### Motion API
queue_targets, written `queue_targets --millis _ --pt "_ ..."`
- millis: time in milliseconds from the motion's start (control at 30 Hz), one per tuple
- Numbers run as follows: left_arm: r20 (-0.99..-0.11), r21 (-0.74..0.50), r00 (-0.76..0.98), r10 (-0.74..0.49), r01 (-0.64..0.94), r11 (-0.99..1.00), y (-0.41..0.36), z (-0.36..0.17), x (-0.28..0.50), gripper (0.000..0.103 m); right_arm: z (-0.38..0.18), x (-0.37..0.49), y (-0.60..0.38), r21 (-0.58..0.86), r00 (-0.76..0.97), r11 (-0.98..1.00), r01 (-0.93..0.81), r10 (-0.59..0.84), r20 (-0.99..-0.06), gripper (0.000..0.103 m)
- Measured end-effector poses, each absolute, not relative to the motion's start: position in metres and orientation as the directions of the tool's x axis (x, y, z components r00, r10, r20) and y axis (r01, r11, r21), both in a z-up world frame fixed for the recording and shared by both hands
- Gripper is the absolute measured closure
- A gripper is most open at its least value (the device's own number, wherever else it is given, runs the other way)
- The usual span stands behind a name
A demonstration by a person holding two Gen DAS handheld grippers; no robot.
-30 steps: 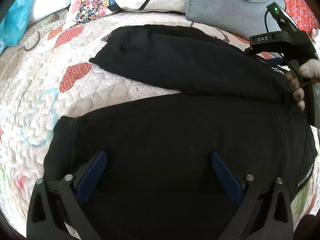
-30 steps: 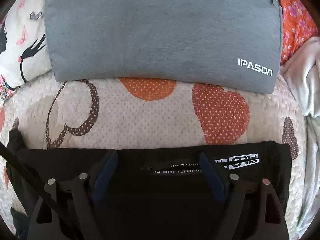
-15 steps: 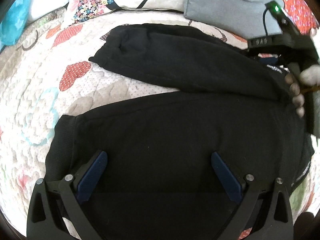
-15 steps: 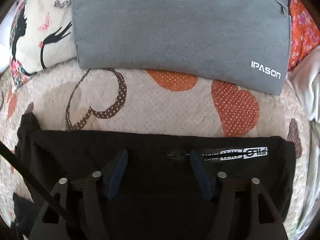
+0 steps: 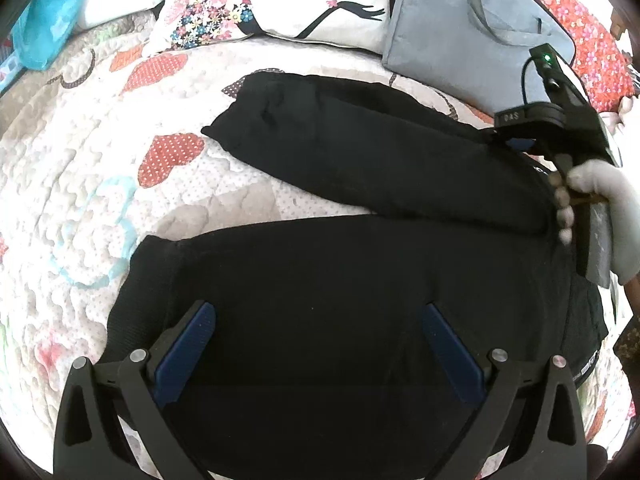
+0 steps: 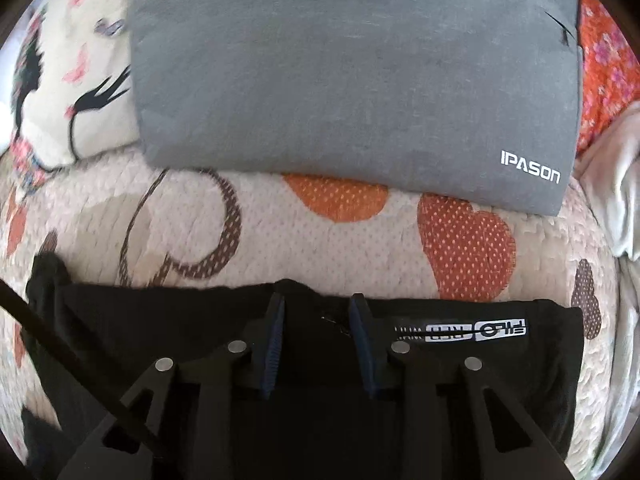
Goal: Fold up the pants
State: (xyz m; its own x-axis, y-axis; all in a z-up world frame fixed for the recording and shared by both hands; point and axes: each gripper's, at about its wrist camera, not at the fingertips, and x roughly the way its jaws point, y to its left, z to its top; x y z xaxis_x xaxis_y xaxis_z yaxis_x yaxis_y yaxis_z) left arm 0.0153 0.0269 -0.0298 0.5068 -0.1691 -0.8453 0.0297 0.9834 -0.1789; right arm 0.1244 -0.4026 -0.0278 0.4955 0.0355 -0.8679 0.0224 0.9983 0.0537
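Note:
Black pants lie flat on the quilted bedspread, legs running to the left, one leg farther back. My left gripper hovers open above the near leg, blue pads wide apart with nothing gripped. In the right wrist view my right gripper sits at the far waistband edge of the pants, beside the white label. Its jaws are closing, with a small ridge of black cloth gathered between them and a gap still showing. The left wrist view shows the right gripper and a person's hand at the waistband.
A grey laptop bag lies just beyond the waistband, next to a printed pillow. A white cloth bunches at the right edge and a blue item sits far left. Bare quilt shows left of the legs.
My right gripper slid leftward along the waistband and its jaws narrowed from wide to a small gap around the cloth. The left gripper rose slightly and stayed open.

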Motion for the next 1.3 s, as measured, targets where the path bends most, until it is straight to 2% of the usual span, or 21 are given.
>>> queue_targets --millis 100,167,233,300,367,400,433,500,533,633,700,800,867,967,1000,1067,1100,1300 --pt "-0.839 -0.189 0.516 -0.174 0.024 0.982 0.028 -0.027 0.017 0.000 -0.017 0.122 -0.435 0.082 0.527 0.996 0.048 0.044 -0.849 0.068" --pt "-0.832 -0.198 0.525 -0.177 0.018 0.980 0.030 -0.024 0.017 0.000 0.002 0.100 -0.475 0.135 0.567 0.986 0.096 0.057 -0.822 0.057" --pt "-0.829 -0.203 0.530 -0.180 0.015 0.979 0.035 -0.022 0.017 0.000 0.015 0.069 -0.501 0.177 0.593 0.977 0.123 0.071 -0.802 0.050" --pt "-0.829 -0.209 0.530 -0.180 0.006 0.978 0.036 -0.021 0.018 0.000 0.026 0.033 -0.554 0.187 0.592 0.972 0.142 0.068 -0.803 0.048" --pt "-0.826 -0.216 0.533 -0.182 -0.002 0.976 0.040 -0.019 0.016 0.000 0.028 -0.008 -0.602 0.189 0.589 0.966 0.174 0.052 -0.807 0.041" --pt "-0.824 -0.221 0.535 -0.184 -0.004 0.975 0.042 -0.018 0.015 0.000 0.033 -0.040 -0.597 0.186 0.588 0.962 0.201 0.034 -0.808 0.040" --pt "-0.822 -0.223 0.539 -0.184 -0.008 0.975 0.044 -0.016 0.014 0.000 0.031 -0.024 -0.584 0.181 0.577 0.957 0.227 0.018 -0.817 0.038" --pt "-0.818 -0.231 0.544 -0.189 -0.010 0.973 0.047 -0.013 0.012 0.000 0.019 -0.078 -0.639 0.179 0.548 0.942 0.283 -0.006 -0.837 0.037" --pt "-0.815 -0.235 0.546 -0.192 -0.010 0.972 0.047 -0.012 0.010 0.000 0.020 -0.067 -0.607 0.170 0.526 0.935 0.310 -0.020 -0.850 0.037" --pt "-0.808 -0.237 0.557 -0.192 -0.009 0.972 0.049 -0.007 0.006 0.000 0.004 -0.122 -0.576 0.160 0.480 0.905 0.395 -0.054 -0.876 0.037" --pt "-0.804 -0.239 0.564 -0.190 -0.013 0.971 0.051 -0.004 0.002 0.000 0.009 -0.081 -0.524 0.183 0.454 0.871 0.455 -0.050 -0.890 0.037" --pt "-0.799 -0.242 0.573 -0.182 -0.029 0.970 0.055 -0.001 -0.003 0.000 -0.008 -0.108 -0.512 0.204 0.437 0.818 0.538 -0.064 -0.897 0.037" --pt "-0.799 -0.247 0.574 -0.179 -0.041 0.968 0.058 0.000 -0.004 0.000 -0.015 -0.122 -0.505 0.229 0.434 0.778 0.585 -0.062 -0.899 0.032" --pt "-0.799 -0.245 0.577 -0.167 -0.059 0.968 0.061 0.001 -0.005 0.000 -0.023 -0.129 -0.510 0.235 0.431 0.781 0.579 -0.048 -0.901 0.028" --pt "-0.800 -0.243 0.577 -0.163 -0.063 0.968 0.062 0.001 -0.005 0.000 -0.026 -0.118 -0.500 0.235 0.433 0.791 0.565 -0.041 -0.901 0.031" --pt "-0.802 -0.245 0.575 -0.162 -0.069 0.967 0.062 0.000 -0.006 0.000 -0.020 -0.104 -0.495 0.282 0.452 0.801 0.528 0.017 -0.892 0.087" --pt "-0.803 -0.244 0.574 -0.162 -0.069 0.967 0.063 0.000 -0.007 0.000 -0.019 -0.107 -0.497 0.304 0.452 0.796 0.523 0.043 -0.891 0.094" --pt "-0.812 -0.245 0.565 -0.147 -0.101 0.964 0.068 -0.003 -0.008 0.000 0.001 -0.128 -0.505 0.253 0.445 0.798 0.547 -0.022 -0.895 0.095"
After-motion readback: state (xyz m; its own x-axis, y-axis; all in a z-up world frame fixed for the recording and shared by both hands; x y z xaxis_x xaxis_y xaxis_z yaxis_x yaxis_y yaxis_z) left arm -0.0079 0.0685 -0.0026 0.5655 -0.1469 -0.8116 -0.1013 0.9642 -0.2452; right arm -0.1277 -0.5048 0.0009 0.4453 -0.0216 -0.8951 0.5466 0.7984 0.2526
